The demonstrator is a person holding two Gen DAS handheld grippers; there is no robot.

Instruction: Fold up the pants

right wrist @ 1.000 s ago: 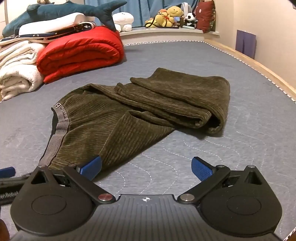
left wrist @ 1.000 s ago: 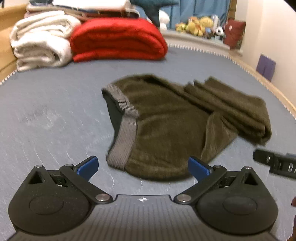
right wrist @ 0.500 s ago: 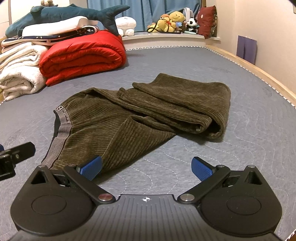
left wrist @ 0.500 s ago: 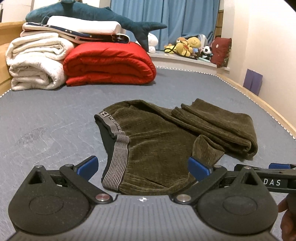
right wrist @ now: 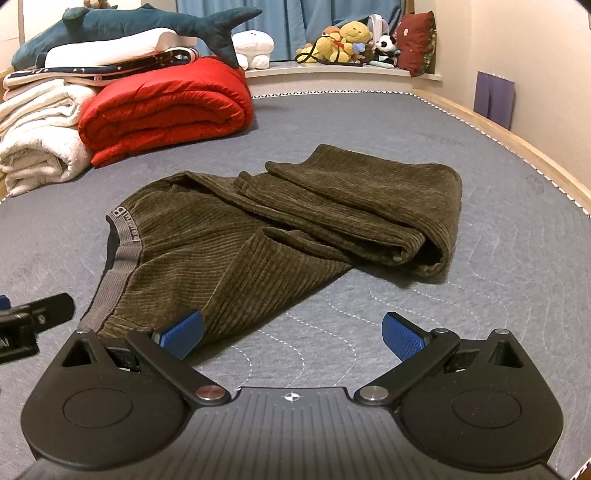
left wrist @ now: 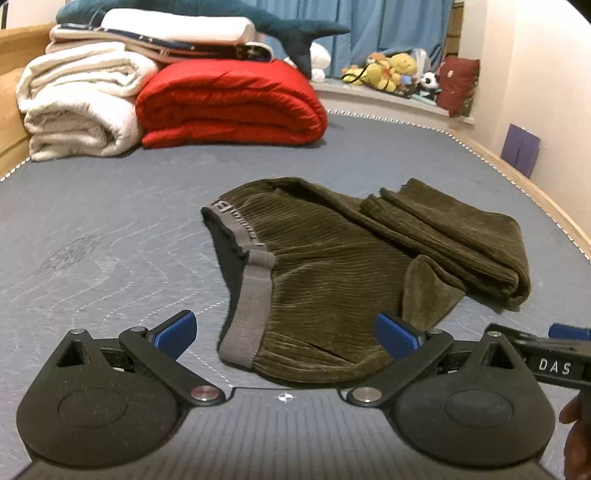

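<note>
Olive corduroy pants (left wrist: 332, 273) (right wrist: 280, 225) lie crumpled on the grey mattress (left wrist: 110, 229) (right wrist: 498, 280), with a grey elastic waistband (left wrist: 251, 295) (right wrist: 122, 254) at their left end and the legs bunched to the right. My left gripper (left wrist: 286, 332) is open, hovering just before the near waistband corner. My right gripper (right wrist: 293, 332) is open too, its left finger (right wrist: 183, 332) over the near hem of the pants, nothing between the pads. Each gripper shows at the edge of the other's view: the right one (left wrist: 546, 354) and the left one (right wrist: 26, 325).
A red folded duvet (left wrist: 229, 103) (right wrist: 162, 107) and white blankets (left wrist: 77, 103) (right wrist: 37, 140) are stacked at the far left, with a plush shark (right wrist: 147, 26) on top. Soft toys (right wrist: 347, 37) line the far ledge. A wooden bed rim (right wrist: 517, 147) curves along the right.
The left gripper has drawn back and levelled out, so the pants look smaller and farther. The right gripper has eased back slightly. The pants have not moved, and both grippers stay open.
</note>
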